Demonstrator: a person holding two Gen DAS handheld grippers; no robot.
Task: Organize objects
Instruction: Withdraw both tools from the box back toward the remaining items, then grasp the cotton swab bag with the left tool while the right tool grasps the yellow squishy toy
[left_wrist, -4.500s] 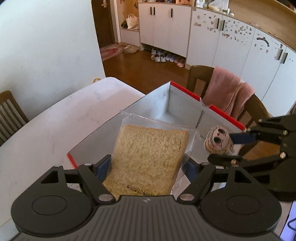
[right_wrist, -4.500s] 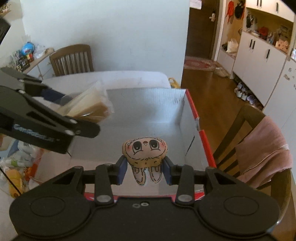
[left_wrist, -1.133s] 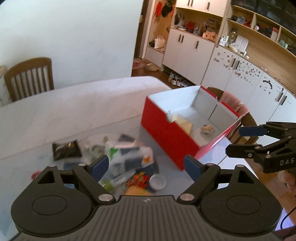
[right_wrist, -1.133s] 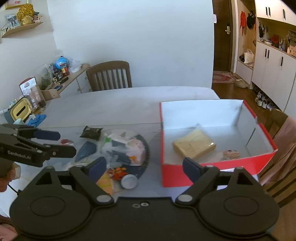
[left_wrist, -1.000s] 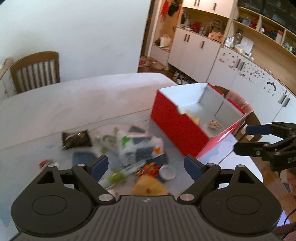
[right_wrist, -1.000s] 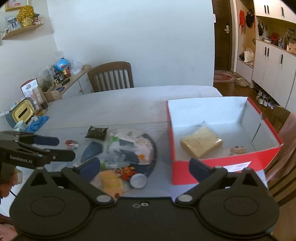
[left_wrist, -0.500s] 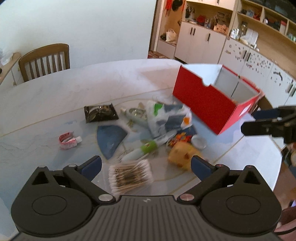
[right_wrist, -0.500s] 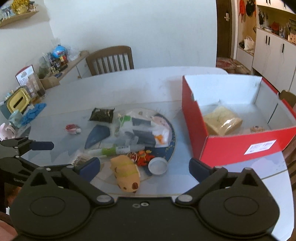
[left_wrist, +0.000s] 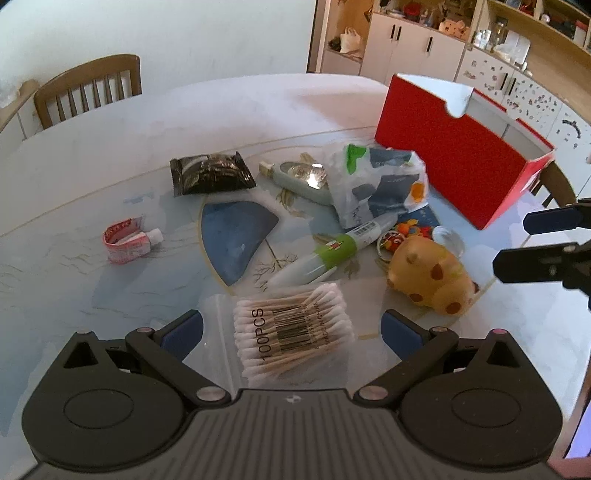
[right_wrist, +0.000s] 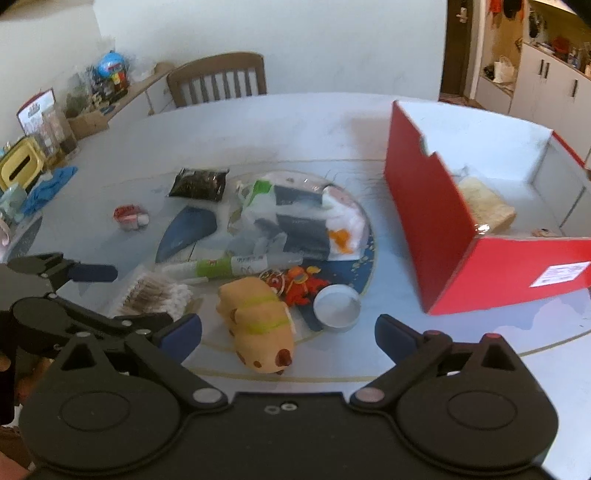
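Both grippers hang over the clutter on the table (left_wrist: 92, 147), each lined up with a separate item, which suggests two pickups at once. The left gripper (left_wrist: 291, 326) has its jaws spread wide with nothing pressed between them; the bag of cotton swabs (left_wrist: 291, 338) lies flat on the table in the gap between its fingers, the likely target. The right gripper (right_wrist: 288, 330) is likewise wide open and empty, and the tan spotted plush toy (right_wrist: 258, 319) lies on the table just ahead of its opening.

The red box (right_wrist: 461, 236) stands to the right of the pile, open on top, with a bagged slice of bread (right_wrist: 484, 205) already inside; it looks like the place where things are gathered.

Around the targets lie a green-and-white tube (left_wrist: 321, 254) touching the far edge of the swab bag, a small round white lid (right_wrist: 337, 306) and a colourful keychain (right_wrist: 295, 282) beside the plush, a crumpled plastic bag (left_wrist: 376, 184), a black foil sachet (left_wrist: 210, 173) and a rolled red-and-white tube (left_wrist: 127, 240) far left. The tube and keychain crowd the grasps most.
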